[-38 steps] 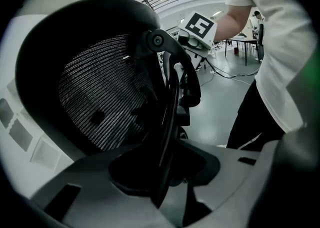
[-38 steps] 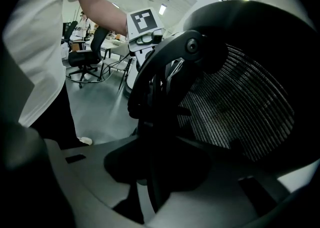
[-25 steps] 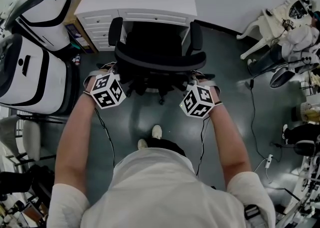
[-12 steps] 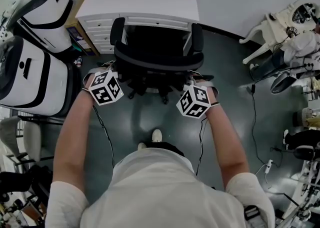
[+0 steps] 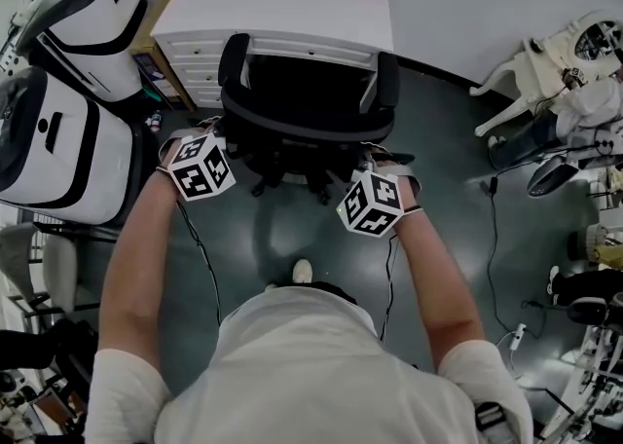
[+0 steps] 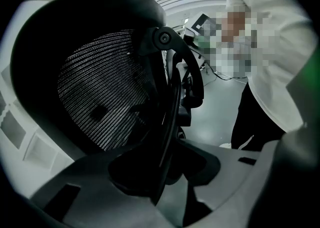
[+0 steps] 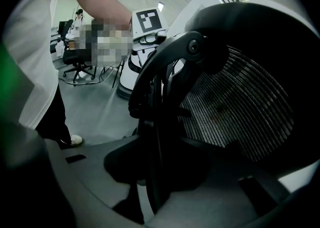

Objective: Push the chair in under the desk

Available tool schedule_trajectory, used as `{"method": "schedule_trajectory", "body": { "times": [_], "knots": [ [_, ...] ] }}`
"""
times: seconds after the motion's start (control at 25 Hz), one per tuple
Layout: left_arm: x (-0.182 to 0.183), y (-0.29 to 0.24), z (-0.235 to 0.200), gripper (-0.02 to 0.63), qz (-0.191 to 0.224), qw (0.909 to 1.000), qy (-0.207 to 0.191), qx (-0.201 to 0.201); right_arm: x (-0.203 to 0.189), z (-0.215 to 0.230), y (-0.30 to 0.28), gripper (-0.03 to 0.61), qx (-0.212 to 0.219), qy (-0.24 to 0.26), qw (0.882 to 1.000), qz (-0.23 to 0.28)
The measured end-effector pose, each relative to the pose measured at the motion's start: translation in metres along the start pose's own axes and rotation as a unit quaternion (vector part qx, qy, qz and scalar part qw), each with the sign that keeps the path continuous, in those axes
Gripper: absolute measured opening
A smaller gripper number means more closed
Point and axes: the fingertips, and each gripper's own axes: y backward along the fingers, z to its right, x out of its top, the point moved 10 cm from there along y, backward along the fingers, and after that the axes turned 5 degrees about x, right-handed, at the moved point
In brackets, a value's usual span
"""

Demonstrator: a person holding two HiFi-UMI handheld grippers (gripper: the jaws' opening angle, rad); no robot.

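The black mesh-backed chair [image 5: 307, 92] stands at the white desk [image 5: 282, 6], its seat partly under the desktop. My left gripper [image 5: 216, 132] is at the left edge of the backrest and my right gripper [image 5: 378, 154] at the right edge, each below its marker cube. In the left gripper view the backrest's frame [image 6: 167, 97] runs down between the jaws of the left gripper [image 6: 165, 172], which are closed on it. The right gripper view shows the same: the frame [image 7: 155, 117] is clamped in the right gripper [image 7: 155, 177].
Two large white and black machines [image 5: 58, 130] stand close on the left. The desk's drawer unit [image 5: 190, 57] is left of the chair. A white plastic chair [image 5: 545, 43], cables [image 5: 492, 228] and clutter lie to the right. My shoe [image 5: 302, 272] is behind the chair.
Both grippers and the chair have moved toward the desk together, and the seat sits further under the desktop. The grips have not changed.
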Motion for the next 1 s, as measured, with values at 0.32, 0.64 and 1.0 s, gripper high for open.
{"method": "schedule_trajectory", "body": {
  "times": [0.32,0.64,1.0],
  "knots": [
    [-0.003,-0.002,-0.005,0.149,0.004,1.0000,-0.005,-0.003,0.001,0.003,-0.004,0.118,0.001,-0.003,1.000,-0.001],
    [-0.006,-0.001,-0.002,0.152,0.007,0.9999,-0.008,0.010,0.002,0.002,-0.006,0.120,-0.003,0.003,1.000,0.001],
    [-0.003,-0.001,0.006,0.169,-0.007,0.9990,0.009,0.042,0.002,-0.005,-0.007,0.123,-0.016,0.006,1.000,-0.006]
  ]
}}
